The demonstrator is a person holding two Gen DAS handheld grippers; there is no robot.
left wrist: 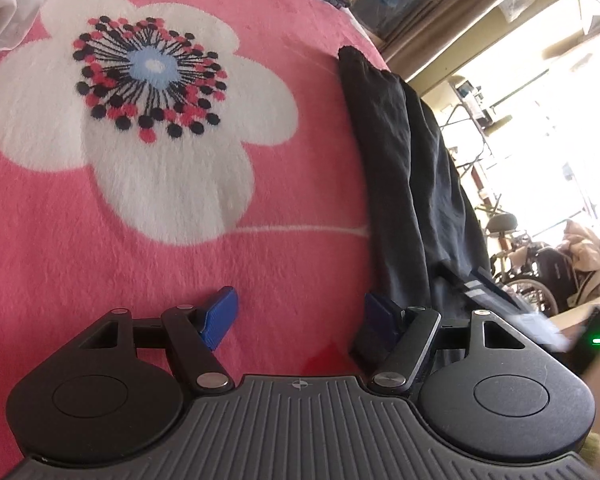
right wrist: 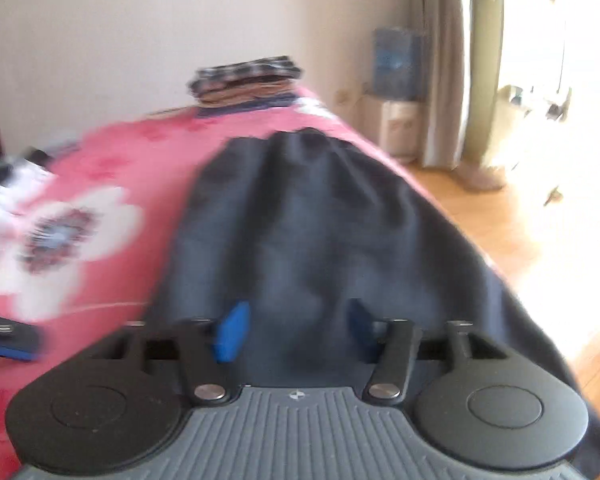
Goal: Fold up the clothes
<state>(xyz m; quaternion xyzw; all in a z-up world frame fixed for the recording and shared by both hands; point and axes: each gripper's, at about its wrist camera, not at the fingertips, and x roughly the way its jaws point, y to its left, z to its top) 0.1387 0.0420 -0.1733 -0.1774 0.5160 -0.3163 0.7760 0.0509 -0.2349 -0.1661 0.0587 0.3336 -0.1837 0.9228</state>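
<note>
Right hand-held gripper [right wrist: 296, 330], black body with blue ribbed pads, is seen nearest the lens: jaws spread apart, nothing held, poised directly over the near end of the dark navy cloth garment [right wrist: 312, 220]. Garment is laid as a long strip along the bed's right edge on the pink fleece blanket with white flower print [right wrist: 148, 152]; long axis runs straight away from the right gripper toward the gathered far end. Left hand-held gripper [left wrist: 300, 320] is also spread wide and empty; the garment [left wrist: 412, 168] lies off its right side, right pad just at the cloth's edge. Right gripper is judged the nearer and better centred. A stack of folded clothes [right wrist: 246, 80] is seen at the far corner. Right view is motion-blurred.
</note>
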